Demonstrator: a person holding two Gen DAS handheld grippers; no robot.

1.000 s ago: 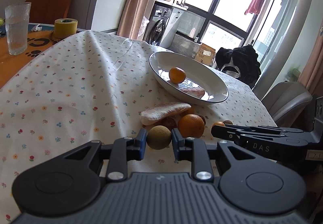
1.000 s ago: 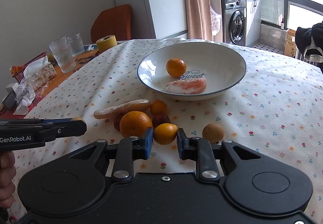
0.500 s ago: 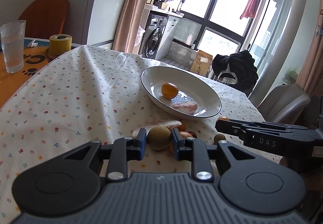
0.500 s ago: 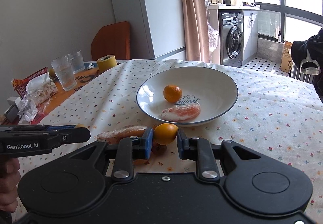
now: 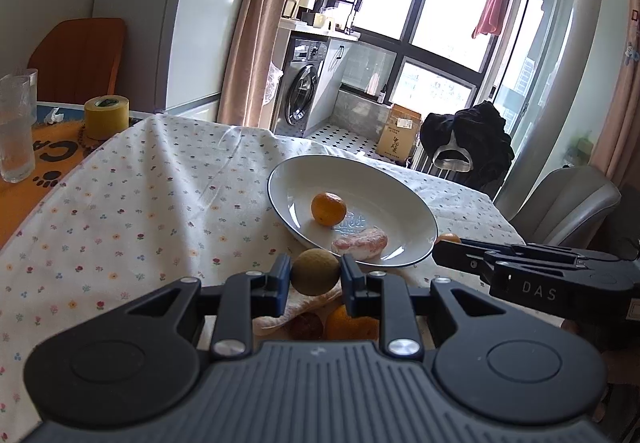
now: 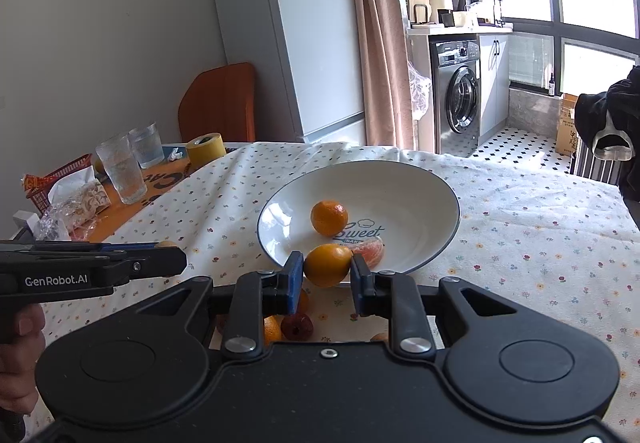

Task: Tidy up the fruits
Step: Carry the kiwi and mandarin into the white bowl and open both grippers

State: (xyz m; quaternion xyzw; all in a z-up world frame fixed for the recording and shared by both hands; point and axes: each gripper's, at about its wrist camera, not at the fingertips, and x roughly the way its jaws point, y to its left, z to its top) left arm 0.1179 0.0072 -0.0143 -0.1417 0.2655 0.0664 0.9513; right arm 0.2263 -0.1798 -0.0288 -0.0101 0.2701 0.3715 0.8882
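- My left hand-held gripper (image 5: pixel 315 274) clamps a brownish-green round fruit (image 5: pixel 315 272); my right hand-held gripper (image 6: pixel 327 267) clamps a small orange (image 6: pixel 328 265), both held near the white bowl (image 6: pixel 440 251).
- Risk: round fruit could slip or roll off the bowl's sloped rim onto the worktop (image 6: pixel 520 243).
- In the bowl: one mandarin (image 6: pixel 329 218), one peeled citrus segment (image 6: pixel 370 249).
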